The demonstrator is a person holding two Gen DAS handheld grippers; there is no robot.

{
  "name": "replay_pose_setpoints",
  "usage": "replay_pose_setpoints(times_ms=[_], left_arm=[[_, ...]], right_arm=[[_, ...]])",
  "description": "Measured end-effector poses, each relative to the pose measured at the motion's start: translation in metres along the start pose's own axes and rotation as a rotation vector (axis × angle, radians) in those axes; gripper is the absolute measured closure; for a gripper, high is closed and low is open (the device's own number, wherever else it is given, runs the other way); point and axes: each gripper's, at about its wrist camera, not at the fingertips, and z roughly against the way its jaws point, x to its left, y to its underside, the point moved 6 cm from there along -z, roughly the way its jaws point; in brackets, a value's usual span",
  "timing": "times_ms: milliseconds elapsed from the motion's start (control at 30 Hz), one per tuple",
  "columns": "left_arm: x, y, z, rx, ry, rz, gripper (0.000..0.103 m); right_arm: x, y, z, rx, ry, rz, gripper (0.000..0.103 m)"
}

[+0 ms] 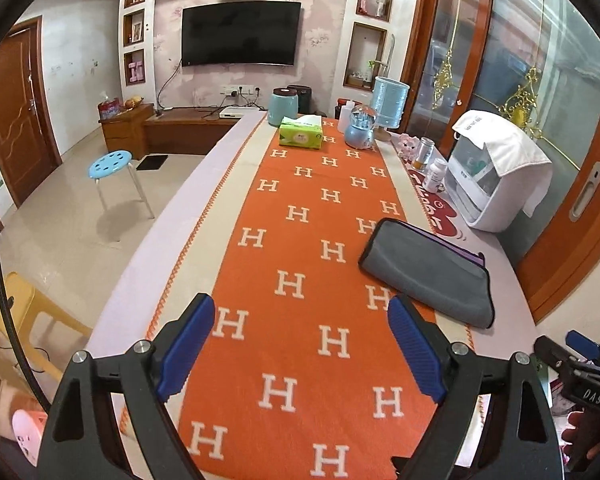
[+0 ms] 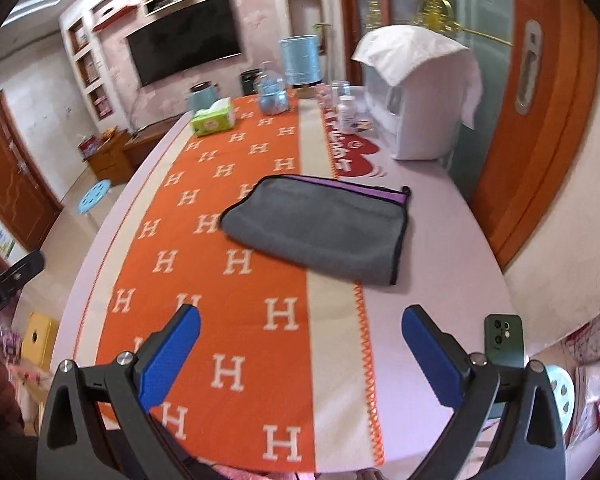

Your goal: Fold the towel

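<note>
I see the folded grey towel (image 1: 430,270) (image 2: 320,228) lying flat on the worktop (image 2: 440,280), ahead of both spread, empty pairs of fingers (image 1: 188,348) (image 2: 432,354), touching neither.

Even, bright daylight fills the room, brightest through the glass door (image 1: 548,80). Shadows are soft; the stool (image 1: 111,165) throws a faint one. The right view smears with motion blur. Both fisheye views bend and darken at the edges.
</note>
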Motion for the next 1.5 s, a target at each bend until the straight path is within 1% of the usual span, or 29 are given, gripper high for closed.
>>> replay_pose_setpoints(times_ms=[67,167,267,333,400,500,533,600,733,833,967,1367,1500], left_arm=[[-0.004,0.006,0.008,0.010,-0.011,0.005,0.015],[-0.006,0.011,0.018,0.026,-0.050,0.002,0.015],[-0.008,0.016,0.027,0.056,-0.058,-0.004,0.015],[-0.011,0.020,0.031,0.080,-0.049,-0.012,0.014],[-0.015,0.025,0.033,0.089,-0.024,-0.016,0.009],[-0.018,0.037,0.033,0.117,-0.018,-0.012,0.008],[-0.020,0.040,0.034,0.118,-0.022,-0.020,0.007],[-0.022,0.045,0.036,0.113,-0.033,-0.032,0.001],[-0.020,0.049,0.040,0.107,-0.077,-0.045,0.001],[-0.019,0.046,0.044,0.088,-0.081,-0.043,0.001],[-0.023,0.043,0.047,0.064,-0.090,-0.071,0.001],[-0.022,0.035,0.043,0.061,-0.106,-0.108,0.001],[-0.023,0.035,0.042,0.060,-0.107,-0.107,0.001]], right_arm=[[0.006,0.002,0.007,0.005,-0.022,0.018,0.002],[0.013,0.006,0.017,0.025,-0.063,0.018,0.002],[0.021,0.011,0.025,0.046,-0.094,0.021,0.002],[0.024,0.016,0.030,0.061,-0.103,0.011,0.002],[0.027,0.022,0.036,0.055,-0.111,-0.004,0.001],[0.036,0.031,0.037,0.068,-0.095,-0.002,0.001],[0.039,0.032,0.038,0.069,-0.095,0.006,0.000],[0.046,0.038,0.042,0.066,-0.095,0.030,0.000],[0.049,0.044,0.045,0.063,-0.080,0.046,0.000],[0.052,0.045,0.048,0.056,-0.076,0.056,0.000],[0.052,0.045,0.048,0.054,-0.071,0.061,0.000],[0.065,0.039,0.042,0.054,-0.080,0.072,0.000],[0.070,0.038,0.039,0.058,-0.083,0.072,0.000]])
